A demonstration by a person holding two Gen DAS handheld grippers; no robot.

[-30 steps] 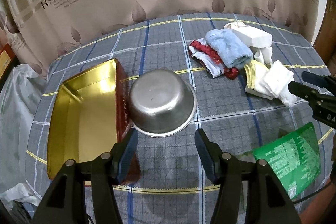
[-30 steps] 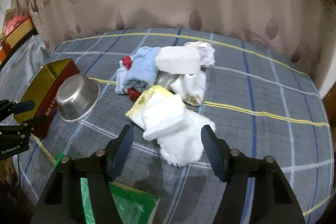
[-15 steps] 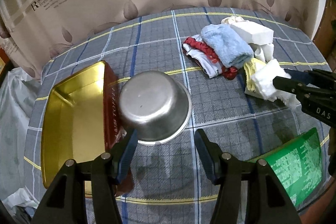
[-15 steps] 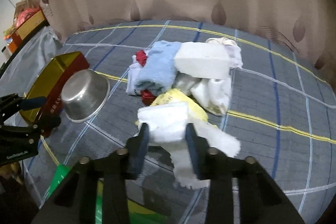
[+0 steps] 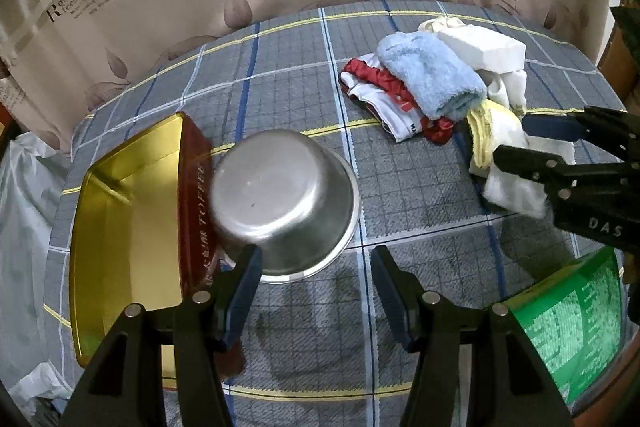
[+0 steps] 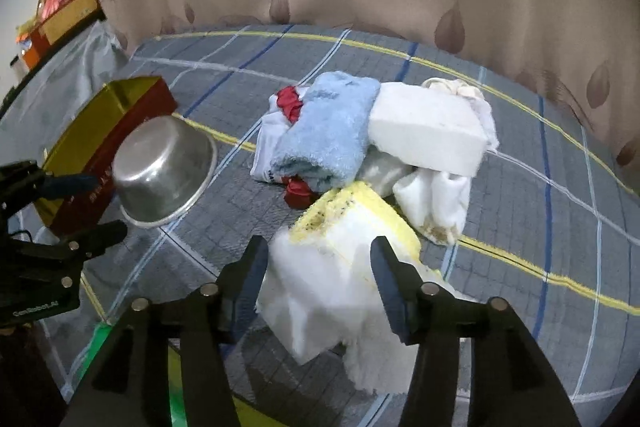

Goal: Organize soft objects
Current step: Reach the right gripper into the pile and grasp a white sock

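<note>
A pile of soft things lies on the grey plaid tablecloth: a white and yellow folded cloth, a light blue towel, a white foam block, a red and white garment and white rags. My right gripper straddles the white and yellow cloth with its jaws wide, both pads at the cloth's sides. It shows in the left wrist view at the pile's near edge. My left gripper is open and empty, just in front of an upturned steel bowl.
A gold tin with red sides lies left of the bowl, touching it. A green packet lies at the table's front right edge. A patterned curtain hangs behind the table. A plastic-covered surface is at the left.
My right gripper closed around the white and yellow cloth half a second ago; now its jaws stand wider around it. The left gripper has crept closer to the bowl.
</note>
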